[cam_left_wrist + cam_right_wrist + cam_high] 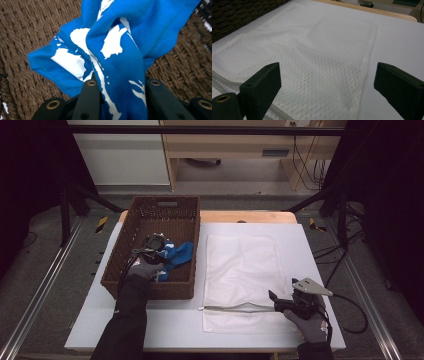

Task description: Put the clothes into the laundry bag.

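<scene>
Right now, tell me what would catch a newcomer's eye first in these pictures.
The bright blue cloth with white print stands out first, bunched in the brown wicker basket at the table's left, with the left hand-held gripper closed on a fold of it. Next comes the white mesh bag lying flat to the right of the basket. The right hand-held gripper sits at the bag's near edge, jaws wide apart.

No readable text (only white blotches)

Grey floor (50, 285) surrounds the table, with a pale cabinet (122, 160) and wooden desk (225, 145) behind.
</scene>
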